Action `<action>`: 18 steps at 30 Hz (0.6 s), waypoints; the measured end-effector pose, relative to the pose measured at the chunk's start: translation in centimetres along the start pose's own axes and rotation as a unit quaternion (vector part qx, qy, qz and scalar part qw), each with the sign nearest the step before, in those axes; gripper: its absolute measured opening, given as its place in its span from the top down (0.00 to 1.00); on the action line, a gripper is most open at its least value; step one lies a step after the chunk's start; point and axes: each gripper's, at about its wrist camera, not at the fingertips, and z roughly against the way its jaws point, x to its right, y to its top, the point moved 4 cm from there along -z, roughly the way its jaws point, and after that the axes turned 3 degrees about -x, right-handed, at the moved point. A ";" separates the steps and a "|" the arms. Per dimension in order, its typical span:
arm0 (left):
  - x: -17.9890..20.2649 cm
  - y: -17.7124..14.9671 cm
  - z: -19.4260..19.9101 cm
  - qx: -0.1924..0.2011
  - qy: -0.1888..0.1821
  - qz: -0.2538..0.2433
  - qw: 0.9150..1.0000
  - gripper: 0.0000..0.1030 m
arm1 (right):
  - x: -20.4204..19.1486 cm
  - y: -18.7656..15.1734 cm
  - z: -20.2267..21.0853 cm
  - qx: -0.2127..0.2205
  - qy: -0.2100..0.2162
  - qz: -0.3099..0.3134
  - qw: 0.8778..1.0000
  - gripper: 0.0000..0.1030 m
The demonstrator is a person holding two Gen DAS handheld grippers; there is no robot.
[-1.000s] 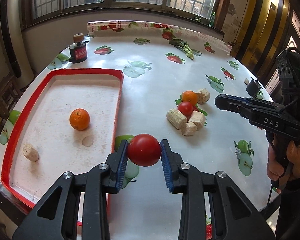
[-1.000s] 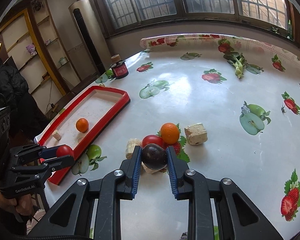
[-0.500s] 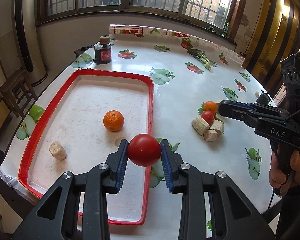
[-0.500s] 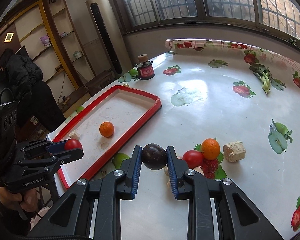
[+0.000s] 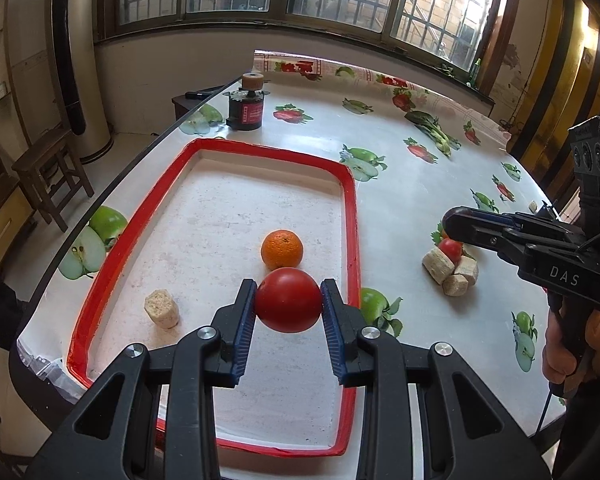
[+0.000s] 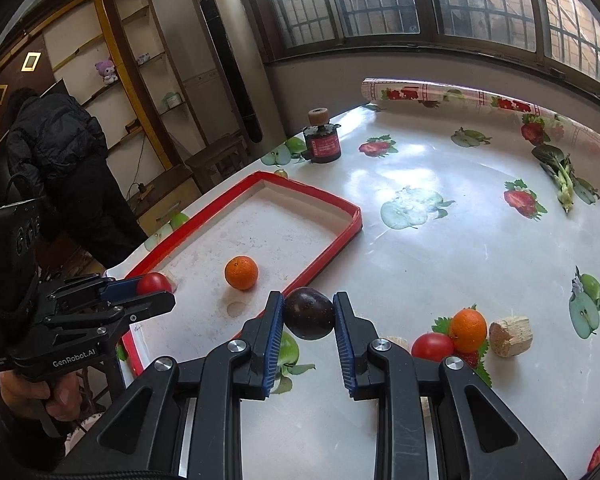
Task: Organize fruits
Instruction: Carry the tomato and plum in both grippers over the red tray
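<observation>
My left gripper (image 5: 288, 304) is shut on a red tomato (image 5: 288, 299) and hangs over the red-rimmed tray (image 5: 350, 216), just in front of an orange (image 5: 281, 249) that lies in it. A beige cork-like block (image 5: 162, 308) also sits in the tray. My right gripper (image 6: 309, 318) is shut on a dark purple plum (image 6: 309, 313) above the tray's near right rim (image 6: 320, 258). On the tablecloth to the right remain a tomato (image 6: 432, 346), an orange (image 6: 468, 330) and several beige blocks (image 6: 510, 335).
A dark jar with a cork lid (image 5: 247, 103) stands beyond the tray's far end. A person in a black jacket (image 6: 60, 172) stands by shelves past the table's left edge. A wooden stool (image 5: 46, 176) is on the floor. A hand (image 5: 568, 344) holds the right gripper's handle.
Both grippers have moved left with their fruit. The tomato went from the tablecloth beside the tray to over the tray's inside. The plum left the fruit pile and reached the tray's rim.
</observation>
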 end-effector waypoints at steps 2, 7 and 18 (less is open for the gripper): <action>-0.7 0.2 -0.1 0.001 0.004 0.005 1.000 0.71 | -0.3 0.3 -0.5 -0.003 0.002 0.003 1.000 0.75; -2.6 1.2 -0.4 0.002 0.015 0.020 1.000 0.71 | -1.1 1.0 -1.8 -0.008 0.009 0.011 1.000 0.75; -6.0 3.4 -3.0 -0.010 0.038 0.037 0.999 0.71 | -2.8 4.5 -6.3 -0.026 0.017 0.028 0.999 0.75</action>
